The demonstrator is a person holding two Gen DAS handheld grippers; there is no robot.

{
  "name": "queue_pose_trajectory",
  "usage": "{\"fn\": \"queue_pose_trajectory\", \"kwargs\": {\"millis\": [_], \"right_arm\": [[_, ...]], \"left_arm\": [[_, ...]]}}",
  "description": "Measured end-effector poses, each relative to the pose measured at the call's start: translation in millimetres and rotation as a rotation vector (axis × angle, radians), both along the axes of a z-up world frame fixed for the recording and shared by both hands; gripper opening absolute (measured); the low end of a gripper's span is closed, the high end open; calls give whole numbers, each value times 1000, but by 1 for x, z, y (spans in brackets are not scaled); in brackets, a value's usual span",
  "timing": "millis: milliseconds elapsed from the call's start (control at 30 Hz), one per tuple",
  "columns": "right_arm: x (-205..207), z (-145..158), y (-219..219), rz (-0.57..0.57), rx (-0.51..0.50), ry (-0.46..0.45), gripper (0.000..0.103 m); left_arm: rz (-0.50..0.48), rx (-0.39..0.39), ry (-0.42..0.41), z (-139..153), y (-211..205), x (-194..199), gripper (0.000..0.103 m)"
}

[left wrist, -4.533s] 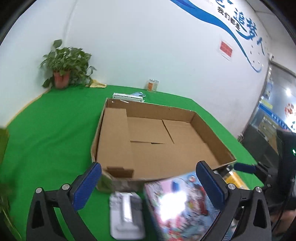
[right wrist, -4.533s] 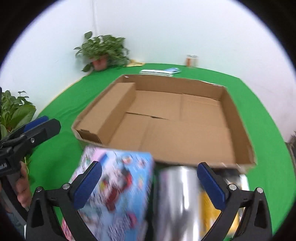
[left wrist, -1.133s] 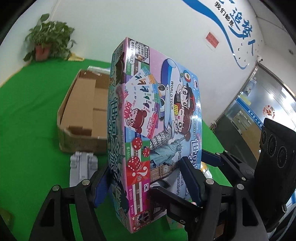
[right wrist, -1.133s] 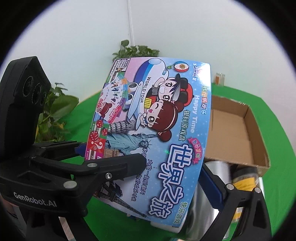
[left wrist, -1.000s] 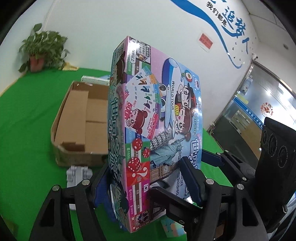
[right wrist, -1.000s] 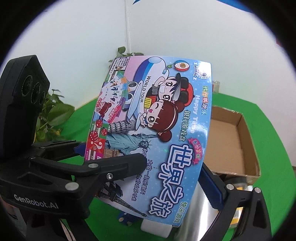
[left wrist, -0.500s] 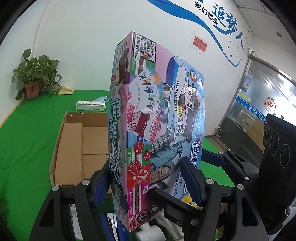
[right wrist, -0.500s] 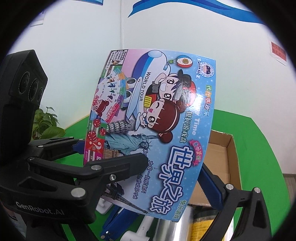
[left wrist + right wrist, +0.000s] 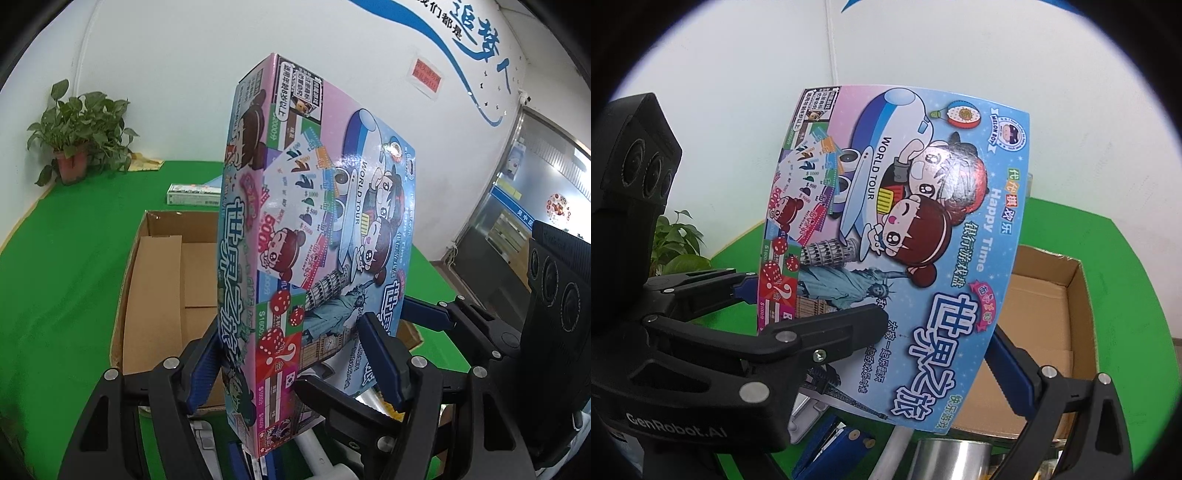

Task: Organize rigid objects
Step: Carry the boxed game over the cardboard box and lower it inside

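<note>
Left gripper (image 9: 291,363) is clamped on the game box (image 9: 314,236), its blue pads pressing the two broad faces near the bottom end. Right gripper (image 9: 1008,363) also bears on the same box: one blue pad lies against the right narrow edge low down, while the other finger is hidden behind the box, so it looks closed across the width, though full contact cannot be confirmed. Box is held in the air, in front of and above the near wall of the open cardboard carton (image 9: 155,280), which sits on the green table (image 9: 62,280).

Risks, as judged: both grips sit low on a tall box, so the top may tip or pivot between the pads; the hands pulling unevenly could twist it loose; its lower end may catch the carton's near wall on the way in, or drop onto the metal can (image 9: 951,458) and clutter below.

Orientation: long axis near upright, top leaning slightly away; printed front faces the right camera, narrow side faces the left camera.
</note>
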State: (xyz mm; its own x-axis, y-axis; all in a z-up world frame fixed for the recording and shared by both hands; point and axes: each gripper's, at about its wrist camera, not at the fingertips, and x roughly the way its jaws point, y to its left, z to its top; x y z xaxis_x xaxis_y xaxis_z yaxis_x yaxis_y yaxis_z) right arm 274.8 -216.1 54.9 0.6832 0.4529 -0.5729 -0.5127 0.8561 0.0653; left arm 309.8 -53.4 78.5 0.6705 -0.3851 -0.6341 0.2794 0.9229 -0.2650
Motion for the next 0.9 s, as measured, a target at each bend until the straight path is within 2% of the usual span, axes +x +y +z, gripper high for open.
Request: {"fn": "queue_pose_trajectory", "kwargs": {"millis": [333,633,733,900], "right_arm": [[63,-33,26,35,-17,152,98],[88,-72,34,58,-19,311,97],[93,-81,36,68,-16,360,96],[107,-89,37,86,-12,424,93]], "left_arm": [[32,7,113,-40,7,47,68],[63,6,231,-80,7,66,67],[75,24,255,-88,4,70,66],[115,51,282,-85,-4,72,60]]}}
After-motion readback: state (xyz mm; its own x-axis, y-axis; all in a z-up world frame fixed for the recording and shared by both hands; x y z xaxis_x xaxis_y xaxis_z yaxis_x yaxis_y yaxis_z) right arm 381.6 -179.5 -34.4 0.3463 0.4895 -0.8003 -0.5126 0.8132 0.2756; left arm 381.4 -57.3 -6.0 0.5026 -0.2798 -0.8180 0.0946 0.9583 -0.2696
